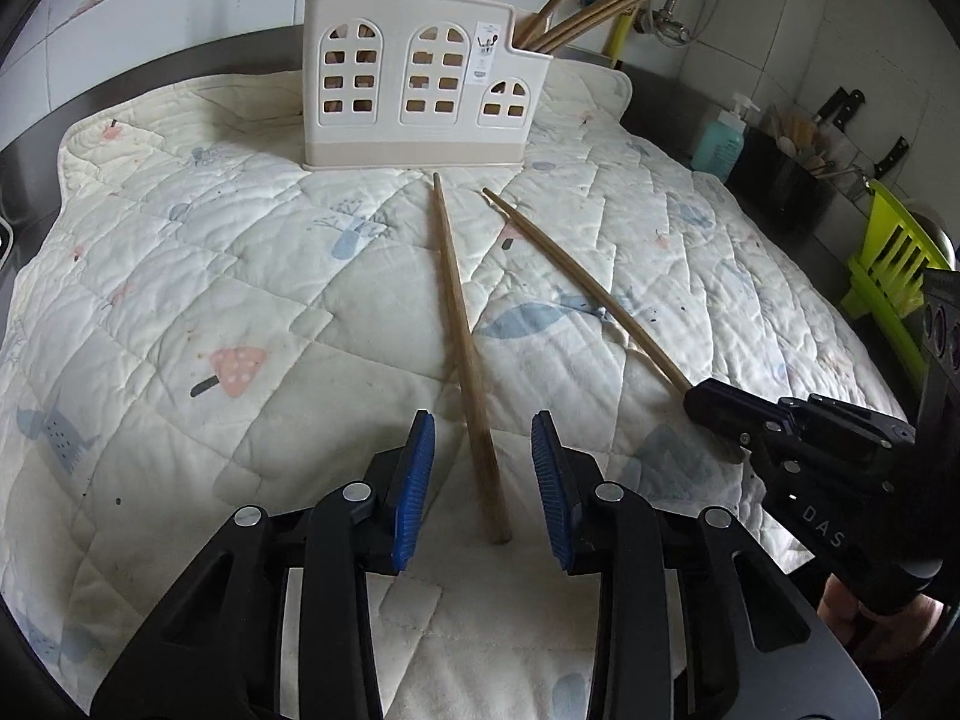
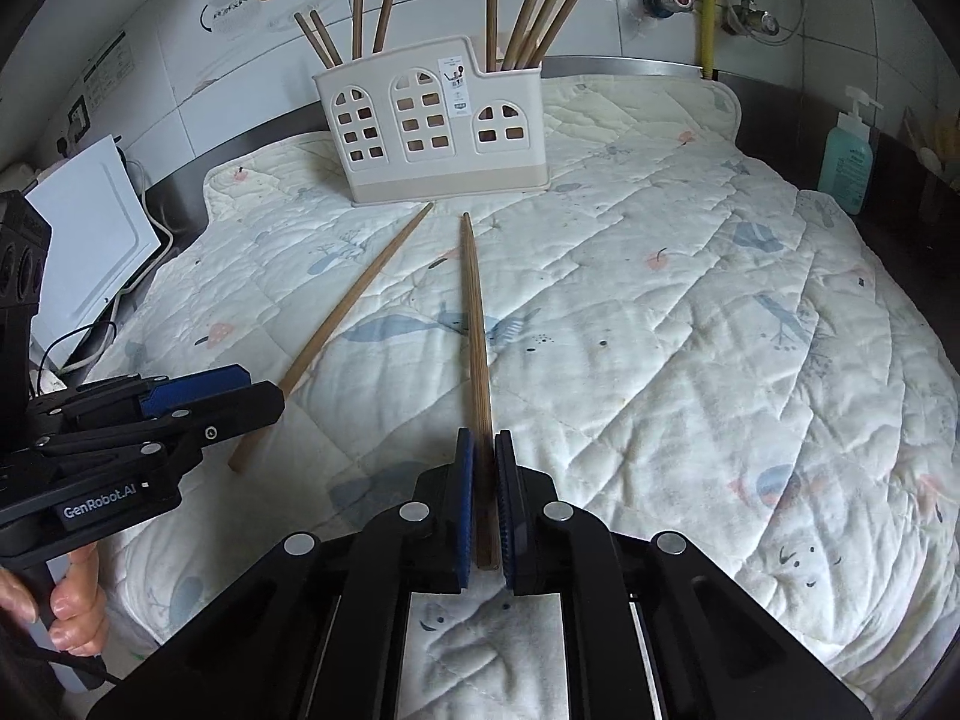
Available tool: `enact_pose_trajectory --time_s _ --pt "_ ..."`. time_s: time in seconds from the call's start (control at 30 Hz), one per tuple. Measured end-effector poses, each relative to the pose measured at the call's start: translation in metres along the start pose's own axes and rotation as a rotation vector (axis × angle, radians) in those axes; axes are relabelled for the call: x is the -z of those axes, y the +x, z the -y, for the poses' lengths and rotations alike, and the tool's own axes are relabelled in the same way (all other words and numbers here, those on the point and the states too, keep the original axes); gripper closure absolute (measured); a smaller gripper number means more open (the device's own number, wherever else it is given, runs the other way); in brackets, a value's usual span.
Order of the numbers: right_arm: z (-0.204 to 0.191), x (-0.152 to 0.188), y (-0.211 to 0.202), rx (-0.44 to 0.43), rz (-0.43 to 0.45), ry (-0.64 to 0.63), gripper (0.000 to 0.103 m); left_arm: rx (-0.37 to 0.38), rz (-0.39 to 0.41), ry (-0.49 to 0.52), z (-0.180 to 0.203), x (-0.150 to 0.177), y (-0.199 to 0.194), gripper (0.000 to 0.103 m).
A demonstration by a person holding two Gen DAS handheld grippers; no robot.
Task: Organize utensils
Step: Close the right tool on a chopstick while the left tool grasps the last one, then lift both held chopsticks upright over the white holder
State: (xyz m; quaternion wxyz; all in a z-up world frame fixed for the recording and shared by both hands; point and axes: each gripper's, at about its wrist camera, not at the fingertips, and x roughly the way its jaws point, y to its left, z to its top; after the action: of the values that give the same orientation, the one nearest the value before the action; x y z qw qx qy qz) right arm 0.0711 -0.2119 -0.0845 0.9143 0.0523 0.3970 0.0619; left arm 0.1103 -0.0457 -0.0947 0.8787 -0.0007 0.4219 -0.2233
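Note:
Two wooden chopsticks lie on a quilted cloth in front of a cream house-shaped utensil holder [image 1: 414,81], which holds several chopsticks. In the left wrist view, my left gripper [image 1: 483,432] is open, its blue pads on either side of the near end of one chopstick [image 1: 465,354], not touching. The right gripper [image 1: 714,405] is shut on the thick end of the other chopstick [image 1: 588,288]. In the right wrist view, my right gripper [image 2: 484,450] is shut on that chopstick [image 2: 477,336]; the holder [image 2: 432,120] stands beyond. The left gripper [image 2: 240,396] is over the other chopstick [image 2: 354,306].
The quilted cloth [image 1: 180,276] covers a steel counter. A teal soap bottle [image 1: 723,138], a knife rack and a green plastic rack [image 1: 894,276] stand at the right. A white appliance [image 2: 90,240] with cables sits at the left. A tiled wall and pipes run behind.

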Motion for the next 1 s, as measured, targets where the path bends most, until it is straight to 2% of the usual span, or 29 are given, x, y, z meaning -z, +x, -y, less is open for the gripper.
enact_pose_trajectory --time_s 0.03,0.27,0.43,0.57,0.67,1.0 --pt "0.001 0.001 -0.001 0.001 0.001 -0.001 0.095 0.0 -0.004 -0.004 -0.001 0.001 0.002 0.075" --pt "0.0 0.009 -0.005 -0.004 0.006 -0.009 0.092 -0.039 0.004 0.01 0.003 0.001 0.007 0.08" --pt "-0.001 0.012 -0.004 -0.005 0.017 -0.01 0.091 -0.095 0.011 0.025 0.008 0.0 0.009 0.089" --pt "0.0 0.012 -0.005 -0.004 0.025 -0.008 0.096 -0.106 0.007 -0.004 0.004 -0.003 0.009 0.097" --pt "0.001 0.009 -0.012 -0.005 0.044 -0.013 0.096 -0.102 0.016 -0.012 0.002 -0.004 0.005 0.098" --pt "-0.005 -0.023 -0.064 0.03 0.226 -0.078 0.096 -0.077 0.144 -0.011 -0.003 -0.025 -0.036 0.098"
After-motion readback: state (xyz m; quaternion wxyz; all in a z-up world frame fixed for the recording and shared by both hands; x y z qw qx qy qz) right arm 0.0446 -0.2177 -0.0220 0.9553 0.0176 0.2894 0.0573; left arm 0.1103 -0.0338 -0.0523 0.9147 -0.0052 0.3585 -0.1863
